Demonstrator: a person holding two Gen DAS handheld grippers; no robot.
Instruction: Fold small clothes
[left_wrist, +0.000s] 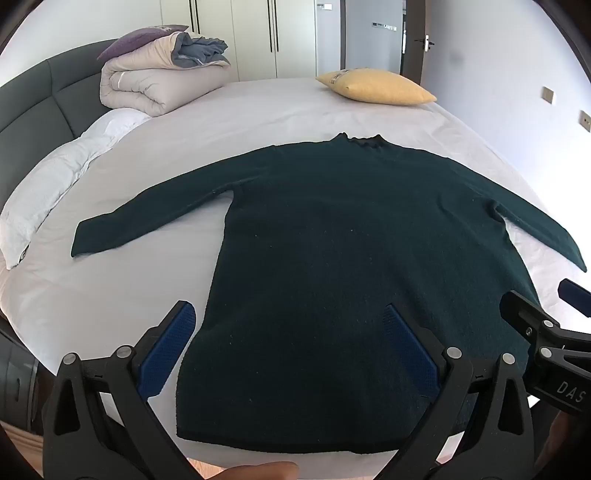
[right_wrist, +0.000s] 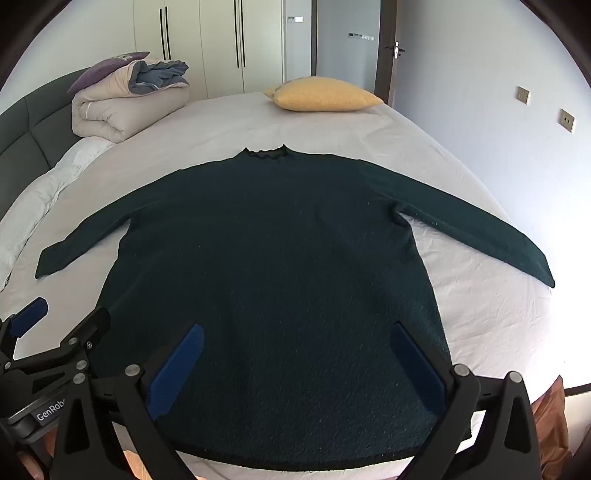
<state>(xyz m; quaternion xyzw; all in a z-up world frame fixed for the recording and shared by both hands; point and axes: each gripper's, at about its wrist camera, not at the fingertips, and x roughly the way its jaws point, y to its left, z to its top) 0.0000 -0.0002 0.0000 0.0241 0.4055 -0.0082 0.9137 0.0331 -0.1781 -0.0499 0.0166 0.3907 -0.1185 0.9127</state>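
Note:
A dark green long-sleeved sweater (left_wrist: 351, 258) lies flat on the white bed sheet (left_wrist: 147, 280), collar away from me, both sleeves spread out to the sides. It also shows in the right wrist view (right_wrist: 280, 266). My left gripper (left_wrist: 291, 325) is open above the hem's left part, its left finger over the sheet, its right finger over the sweater. My right gripper (right_wrist: 299, 339) is open above the hem's right part, both blue pads over the fabric. Each gripper shows at the edge of the other's view: the right gripper (left_wrist: 546, 306) and the left gripper (right_wrist: 64, 314).
A folded beige duvet with a purple pillow (left_wrist: 159, 77) lies at the back left by the grey headboard (left_wrist: 29, 118). A yellow pillow (left_wrist: 376, 86) lies at the far side. A white pillow (left_wrist: 48, 184) lies at the left. The bed's near edge runs just below the hem.

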